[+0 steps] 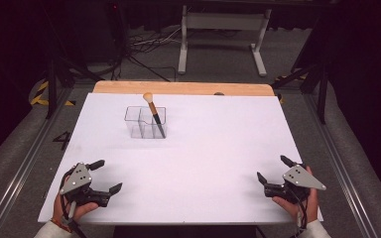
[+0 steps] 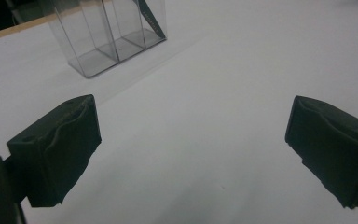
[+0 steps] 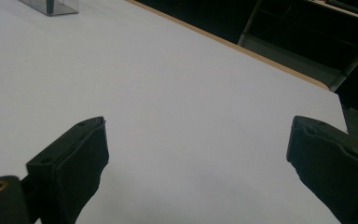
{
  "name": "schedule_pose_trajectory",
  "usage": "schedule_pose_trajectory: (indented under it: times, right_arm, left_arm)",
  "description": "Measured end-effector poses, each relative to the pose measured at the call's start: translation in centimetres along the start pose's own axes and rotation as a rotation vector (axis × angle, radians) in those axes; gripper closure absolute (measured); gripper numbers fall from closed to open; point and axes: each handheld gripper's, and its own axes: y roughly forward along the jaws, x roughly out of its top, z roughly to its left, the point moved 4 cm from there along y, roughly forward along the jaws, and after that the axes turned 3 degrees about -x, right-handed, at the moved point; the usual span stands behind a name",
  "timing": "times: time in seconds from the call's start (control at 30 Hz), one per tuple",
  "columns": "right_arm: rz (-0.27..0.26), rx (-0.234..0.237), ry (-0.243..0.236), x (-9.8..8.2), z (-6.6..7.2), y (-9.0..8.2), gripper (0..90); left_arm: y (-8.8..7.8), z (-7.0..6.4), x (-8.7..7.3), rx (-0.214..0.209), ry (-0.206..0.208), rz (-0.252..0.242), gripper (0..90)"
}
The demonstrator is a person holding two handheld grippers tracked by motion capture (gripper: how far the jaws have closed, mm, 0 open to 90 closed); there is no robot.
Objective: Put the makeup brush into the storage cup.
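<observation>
high view showed you rested the left gripper (image 1: 104,175) and right gripper (image 1: 273,169), jaws spread and empty, near the table's front edge, well apart from the black-handled makeup brush (image 1: 153,113) standing tilted in the clear plastic divided organizer (image 1: 140,124).

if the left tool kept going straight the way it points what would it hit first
Probably the clear organizer, at its near lower corner. Only bare white table lies ahead of the open left tool before it, though depth is hard to judge.
</observation>
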Motion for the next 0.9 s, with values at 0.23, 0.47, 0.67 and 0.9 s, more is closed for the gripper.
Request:
schedule_pose_trajectory:
  times: [0.23, 0.47, 0.67, 0.9]
  right_arm:
    - [-0.001, 0.025, 0.002, -0.4, 0.6, -0.7, 5.7]
    - [0.015, 0.032, -0.006, -0.7, 1.1, -0.6, 5.3]
    - [0.009, 0.023, -0.014, -0.4, 1.3, -0.7, 5.6]
    - [0.010, 0.027, -0.018, -0.4, 1.5, -0.5, 5.8]
  left_arm:
    - [0.1, 0.0, 0.4, -0.001, 0.012, -0.010, 3.7]
    - [0.3, -0.1, 0.7, -0.011, 0.021, -0.007, 3.7]
    - [0.0, -0.2, 0.6, -0.012, 0.028, -0.005, 3.7]
    - [0.0, -0.2, 0.6, -0.004, 0.030, -0.010, 3.7]
